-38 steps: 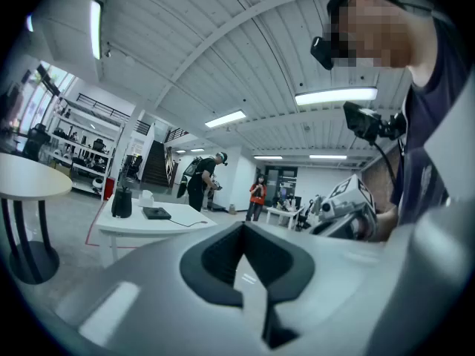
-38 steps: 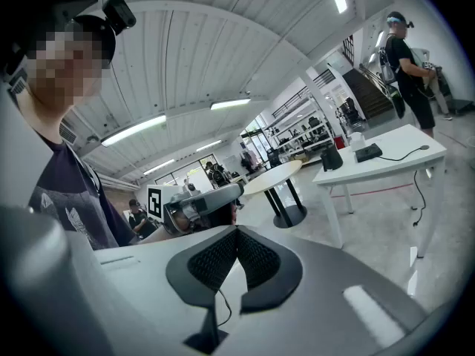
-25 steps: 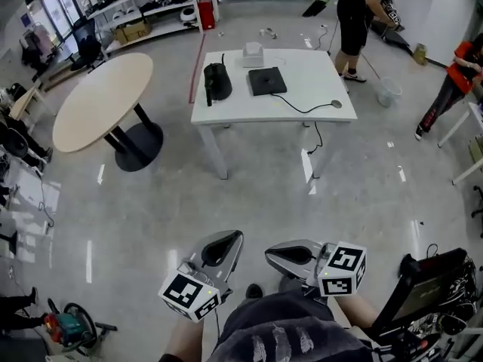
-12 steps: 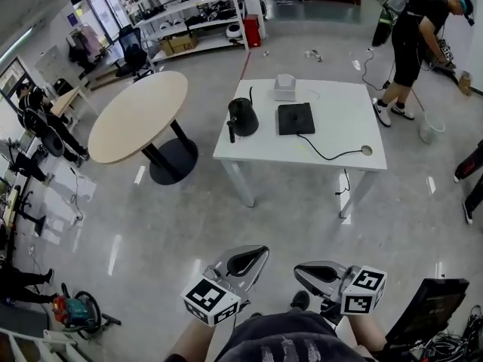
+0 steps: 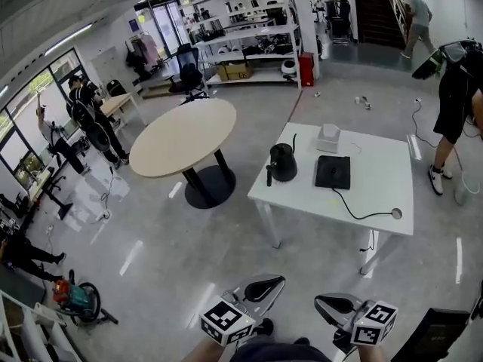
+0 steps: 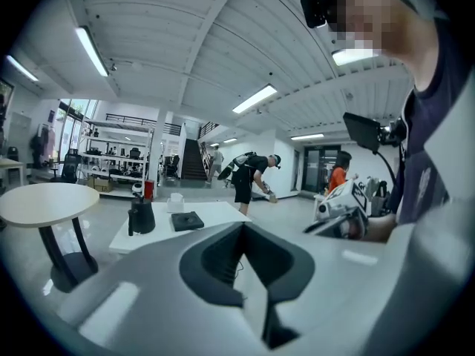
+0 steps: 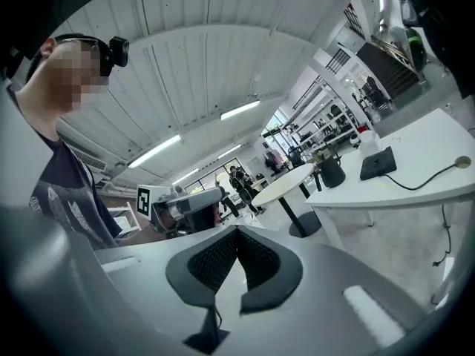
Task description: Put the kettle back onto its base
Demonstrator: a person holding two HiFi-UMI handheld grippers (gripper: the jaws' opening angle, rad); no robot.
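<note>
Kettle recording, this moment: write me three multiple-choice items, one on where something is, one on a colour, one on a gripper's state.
1. Where is the kettle?
A. On the white table, beside the base
B. On the base
C. Held up in the air

2. What colour is the kettle?
A. White
B. Red
C. Black

3. How is the left gripper?
A. Shut on the kettle
B. Shut, with nothing in it
C. Wide open

Answers:
1 A: the head view shows the kettle standing on the tabletop next to the base, not on it.
2 C: its body, spout and handle are black in the head view.
3 B: the left gripper view shows the jaws together with nothing between them, and the kettle far off on the table.
</note>
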